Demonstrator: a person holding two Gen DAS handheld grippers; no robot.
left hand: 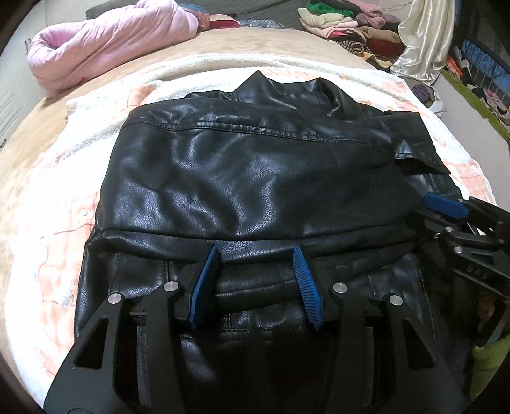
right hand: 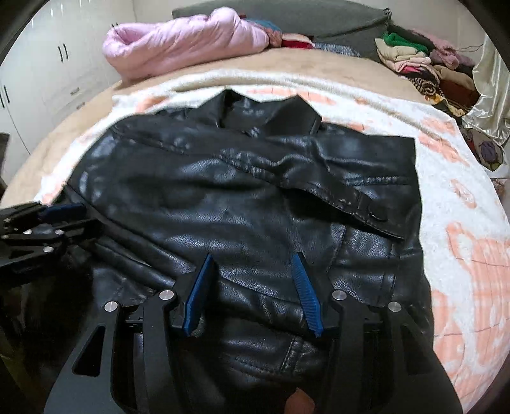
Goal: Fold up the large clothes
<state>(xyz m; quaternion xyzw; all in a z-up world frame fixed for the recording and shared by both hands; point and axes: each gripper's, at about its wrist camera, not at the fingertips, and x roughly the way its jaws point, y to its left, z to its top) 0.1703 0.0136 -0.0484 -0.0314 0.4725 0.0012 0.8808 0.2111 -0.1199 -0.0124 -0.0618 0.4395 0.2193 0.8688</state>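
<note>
A black leather jacket [left hand: 255, 178] lies on a white and peach blanket [left hand: 51, 203], collar at the far side, both sleeves folded in over the body. It also fills the right wrist view [right hand: 242, 203]. My left gripper [left hand: 256, 251] is open, its blue pads just over the near part of the jacket, holding nothing. My right gripper [right hand: 253, 258] is open over the jacket's near right part, empty. Each gripper shows at the edge of the other's view: the right one [left hand: 446, 207], the left one [right hand: 60, 211].
The blanket covers a tan bed [left hand: 105, 76]. A pink duvet [left hand: 108, 41] lies at the far left. A pile of folded clothes [left hand: 347, 22] sits at the far right, beside a shiny cream cloth [left hand: 424, 41]. White cupboards [right hand: 47, 73] stand at left.
</note>
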